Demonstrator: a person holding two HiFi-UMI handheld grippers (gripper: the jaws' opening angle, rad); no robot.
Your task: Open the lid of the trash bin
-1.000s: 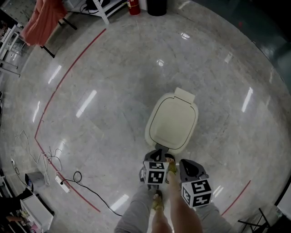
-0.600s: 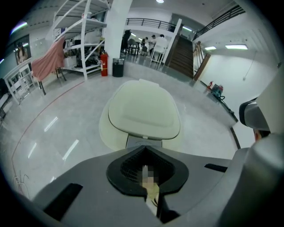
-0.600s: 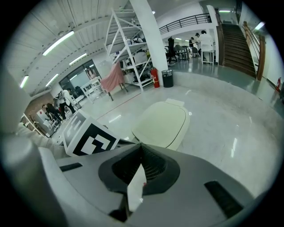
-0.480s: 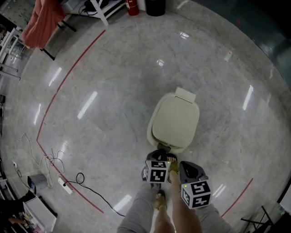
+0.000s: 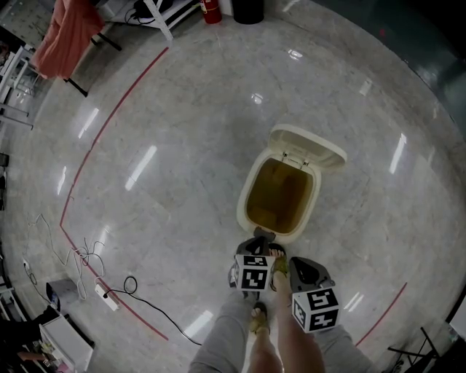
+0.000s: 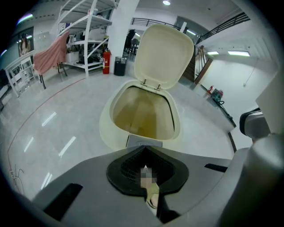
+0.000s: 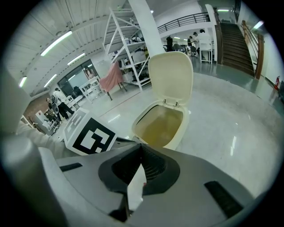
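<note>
The cream trash bin (image 5: 245, 207) stands on the grey floor just ahead of me, its lid (image 5: 309, 149) raised on the far hinge and its yellowish inside bare. A sandalled foot (image 5: 274, 261) rests at the grey pedal (image 5: 263, 234) at the bin's near side. My left gripper (image 5: 255, 246) hangs above the pedal with its jaws together and nothing in them. My right gripper (image 5: 301, 267) is beside it to the right, also shut and empty. Neither touches the bin. The bin (image 6: 106, 132) and its upright lid (image 6: 164, 53) fill the left gripper view; the right gripper view shows the bin (image 7: 184, 127) and lid (image 7: 171, 75).
Red tape lines (image 5: 109, 124) cross the polished floor. Cables and a power strip (image 5: 98, 291) lie at the lower left. At the far top are a rack with an orange cloth (image 5: 69, 29), a fire extinguisher (image 5: 211, 10) and a dark bin (image 5: 247, 10). People stand far off (image 7: 57, 104).
The bin's lid was flat shut before; it now stands swung up and back, showing the inside. Both grippers stay in nearly the same place near my legs.
</note>
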